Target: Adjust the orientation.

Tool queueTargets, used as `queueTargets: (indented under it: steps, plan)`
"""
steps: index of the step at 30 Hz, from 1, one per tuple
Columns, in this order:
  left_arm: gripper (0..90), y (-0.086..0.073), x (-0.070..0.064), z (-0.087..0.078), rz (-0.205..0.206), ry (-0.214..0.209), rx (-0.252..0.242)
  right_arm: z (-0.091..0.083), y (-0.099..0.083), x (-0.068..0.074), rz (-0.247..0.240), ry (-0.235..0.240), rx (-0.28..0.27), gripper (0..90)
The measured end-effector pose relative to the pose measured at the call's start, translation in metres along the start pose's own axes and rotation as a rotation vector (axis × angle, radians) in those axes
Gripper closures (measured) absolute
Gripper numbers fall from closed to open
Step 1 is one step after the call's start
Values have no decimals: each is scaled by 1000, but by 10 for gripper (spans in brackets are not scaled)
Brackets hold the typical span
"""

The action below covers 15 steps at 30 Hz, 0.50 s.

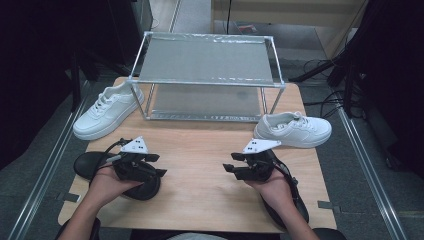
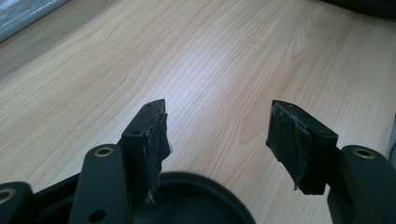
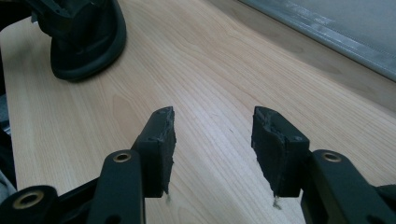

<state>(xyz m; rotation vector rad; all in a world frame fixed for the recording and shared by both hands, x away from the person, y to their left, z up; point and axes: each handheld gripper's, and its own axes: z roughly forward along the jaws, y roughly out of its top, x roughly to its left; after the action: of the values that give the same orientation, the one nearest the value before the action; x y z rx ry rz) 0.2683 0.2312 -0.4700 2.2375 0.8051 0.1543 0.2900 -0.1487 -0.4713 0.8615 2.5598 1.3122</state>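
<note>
Both matte-black grippers, left gripper [image 1: 159, 165] and right gripper [image 1: 231, 167], gape wide with nothing between frayed pads, low in frame above the pale wood-grain table [image 1: 200, 150] near two white sneakers [image 1: 107, 110].

We are seeing the left hand [image 1: 107, 186] covering much of a black shoe [image 1: 87, 165], seemingly a sandal; the rack's [image 1: 207, 75] far legs are lying hidden.

Pale matt wood-grain table [image 1: 200, 165]; smooth white leather-look sneakers [image 1: 294, 129]; frayed fingers [image 3: 161, 140].
</note>
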Motion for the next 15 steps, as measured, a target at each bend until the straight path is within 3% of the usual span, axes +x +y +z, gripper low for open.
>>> queueTargets:
  steps: [7, 11, 15]
  plan:
    - [382, -12, 9, -16, -51, 34, -13, 7, 4, 0, -10, 7, 16, 505]
    - [391, -20, 14, -24, -56, 56, -10, 8, 4, 0, -12, 11, 21, 500]
    - [391, -31, 24, -36, -103, 64, -13, 11, 5, 1, -14, 15, 34, 500]
